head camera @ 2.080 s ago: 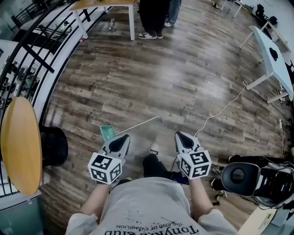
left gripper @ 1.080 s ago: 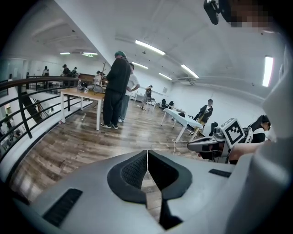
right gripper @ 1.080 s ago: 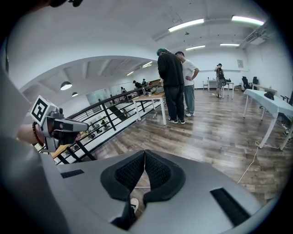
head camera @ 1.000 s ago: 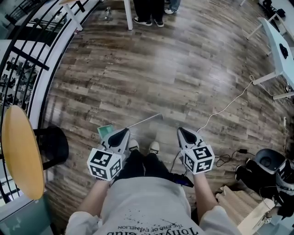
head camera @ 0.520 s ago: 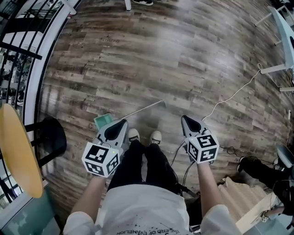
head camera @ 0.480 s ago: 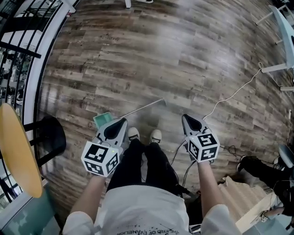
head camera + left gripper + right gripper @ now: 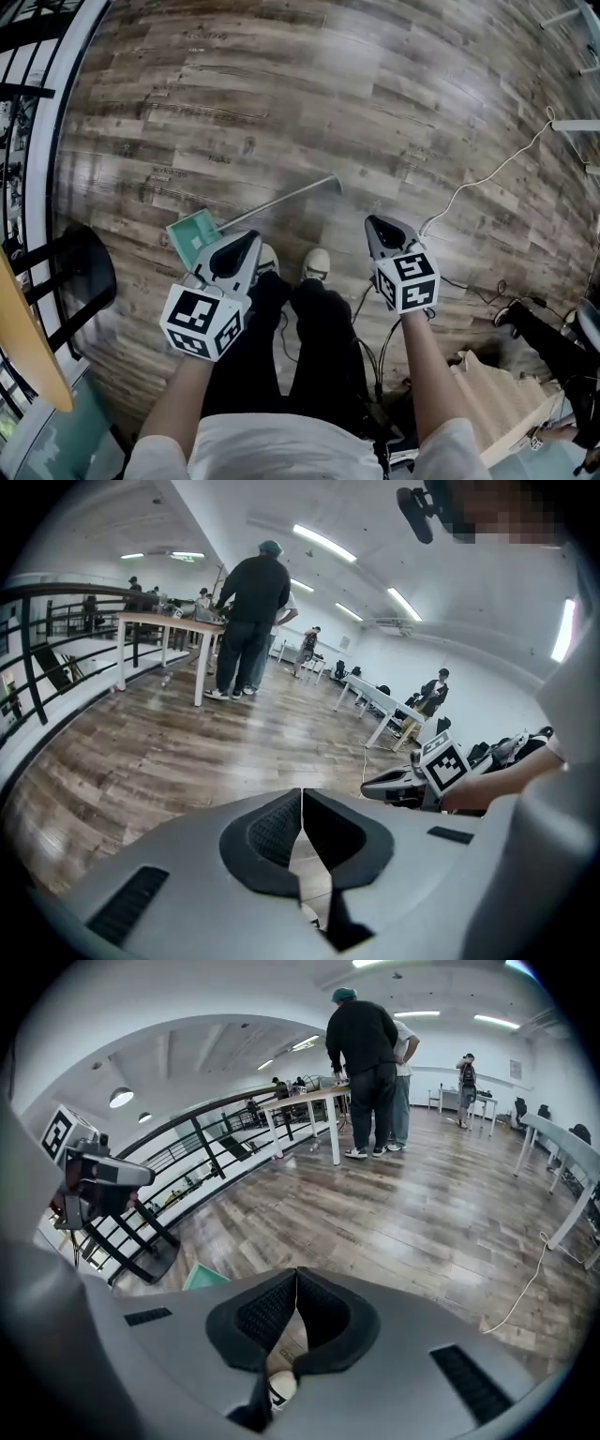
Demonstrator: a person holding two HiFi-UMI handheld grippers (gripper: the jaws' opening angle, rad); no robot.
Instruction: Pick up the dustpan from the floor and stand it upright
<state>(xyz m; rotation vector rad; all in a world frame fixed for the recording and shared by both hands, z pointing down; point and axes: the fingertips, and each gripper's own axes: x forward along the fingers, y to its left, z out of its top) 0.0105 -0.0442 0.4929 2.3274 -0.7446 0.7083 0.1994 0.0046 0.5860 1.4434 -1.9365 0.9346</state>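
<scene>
Wooden floor [image 7: 281, 103] bears the green dustpan [image 7: 191, 236], lying flat.

Empty right tool [image 7: 296, 1272], jaws together.

Teal dustpan [image 7: 190, 236] flat on wood floor, long thin grey handle — angled up-right
</scene>
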